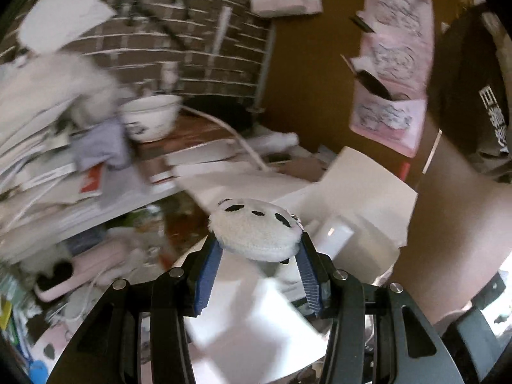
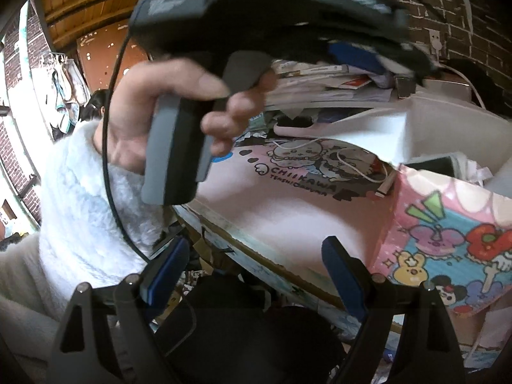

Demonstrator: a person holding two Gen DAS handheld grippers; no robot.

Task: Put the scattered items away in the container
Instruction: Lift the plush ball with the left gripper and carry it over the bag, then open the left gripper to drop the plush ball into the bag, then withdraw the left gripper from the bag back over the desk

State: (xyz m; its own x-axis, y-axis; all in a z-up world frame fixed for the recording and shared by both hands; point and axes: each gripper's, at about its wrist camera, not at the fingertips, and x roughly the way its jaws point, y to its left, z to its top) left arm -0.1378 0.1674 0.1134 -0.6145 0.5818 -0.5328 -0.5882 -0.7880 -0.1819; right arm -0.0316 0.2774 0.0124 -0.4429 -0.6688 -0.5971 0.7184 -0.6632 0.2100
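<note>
Dim, warm indoor light; daylight glares at the right view's left edge; motion blur throughout; fisheye-curved, dark-vignetted edges.

White plush panda pouch point(image 1: 256, 228) held aloft, tilted.

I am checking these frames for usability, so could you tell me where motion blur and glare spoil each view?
Left wrist view: the panda plush in the left gripper is fairly sharp, while the bowl and paper stack behind smear with motion blur. Right wrist view: the hand is blurred, the right gripper sharp; the white container looks washed out; fisheye bends both.
</note>
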